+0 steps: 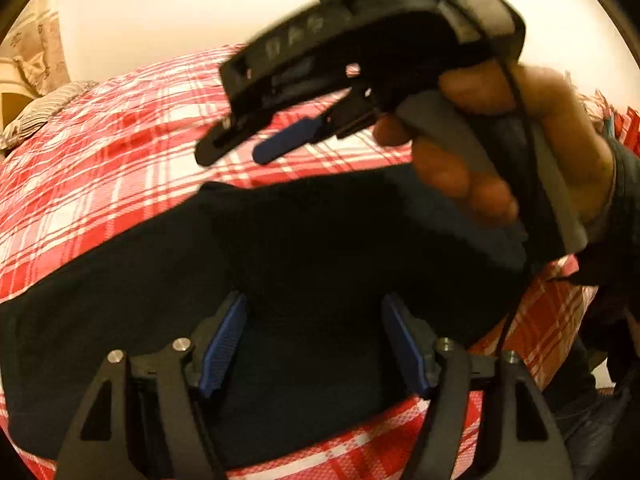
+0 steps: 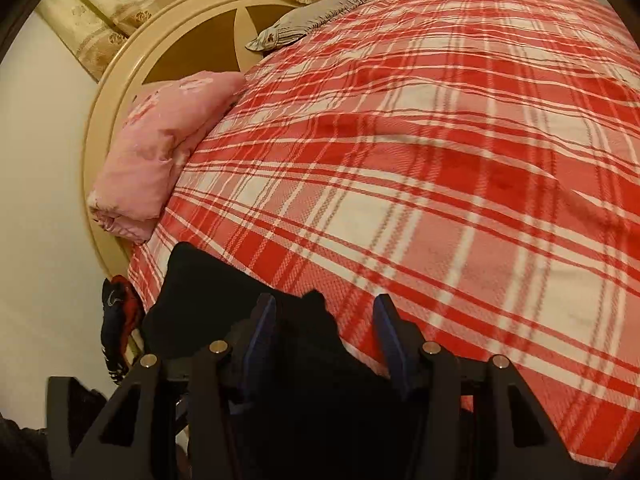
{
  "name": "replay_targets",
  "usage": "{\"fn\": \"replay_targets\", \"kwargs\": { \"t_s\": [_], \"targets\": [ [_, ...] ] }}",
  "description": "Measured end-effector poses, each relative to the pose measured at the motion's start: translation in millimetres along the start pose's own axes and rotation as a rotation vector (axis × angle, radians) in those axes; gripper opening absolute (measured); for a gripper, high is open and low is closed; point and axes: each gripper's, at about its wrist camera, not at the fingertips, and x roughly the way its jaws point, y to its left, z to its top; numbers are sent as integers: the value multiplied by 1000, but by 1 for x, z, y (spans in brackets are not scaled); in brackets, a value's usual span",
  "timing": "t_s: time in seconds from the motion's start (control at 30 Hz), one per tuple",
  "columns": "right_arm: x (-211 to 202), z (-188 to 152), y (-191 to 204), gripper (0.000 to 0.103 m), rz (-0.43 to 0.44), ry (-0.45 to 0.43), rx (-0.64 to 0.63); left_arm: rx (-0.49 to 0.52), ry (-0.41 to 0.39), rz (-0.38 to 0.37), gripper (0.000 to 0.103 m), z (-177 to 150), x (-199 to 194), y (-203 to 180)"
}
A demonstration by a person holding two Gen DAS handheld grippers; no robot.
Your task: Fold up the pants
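Note:
Dark navy pants (image 1: 280, 264) lie spread across a bed with a red and white plaid blanket (image 1: 120, 152). My left gripper (image 1: 314, 300) hovers just over the cloth, its blue-padded jaws wide apart with nothing between them. My right gripper (image 1: 234, 148) shows in the left wrist view, held in a hand (image 1: 492, 144) above the pants' far edge, jaws parted. In the right wrist view my right gripper (image 2: 325, 300) is open over a bunched end of the pants (image 2: 240, 296) at the blanket's (image 2: 440, 140) near left edge.
A folded pink quilt (image 2: 160, 152) lies by the round cream headboard (image 2: 120, 92). A striped grey pillow (image 2: 312, 20) lies at the far edge, also in the left wrist view (image 1: 44, 112). Gold curtains (image 2: 120, 12) hang behind. A dark and red garment (image 2: 116, 320) hangs off the bedside.

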Motion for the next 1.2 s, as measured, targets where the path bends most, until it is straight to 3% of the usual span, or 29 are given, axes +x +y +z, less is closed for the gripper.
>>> {"fn": "replay_targets", "kwargs": {
  "t_s": [0.17, 0.23, 0.27, 0.47, 0.67, 0.77, 1.07, 1.2],
  "targets": [
    [6, 4, -3, 53, 5, 14, 35, -24, 1, 45, 76, -2, -3, 16],
    [9, 3, -5, 48, 7, 26, 48, -42, 15, 37, 76, -6, 2, 22],
    [12, 3, -4, 42, 12, 39, 51, -38, 6, 35, 76, -7, 2, 22],
    [25, -1, 0, 41, -6, 81, 38, 8, 7, 55, 85, -9, 7, 15],
    [25, -2, -14, 18, 46, 81, 116, 4, 4, 48, 87, -10, 8, 16],
    [24, -3, -17, 17, 82, 77, 148, 6, 7, 51, 88, -11, 6, 18],
    [7, -8, -5, 6, 80, 10, 92, -65, -11, 83, 88, -18, -1, 44],
    [-3, -6, 8, 4, 114, -28, 48, -23, -7, 109, 100, -21, 4, 34]
  ]
}}
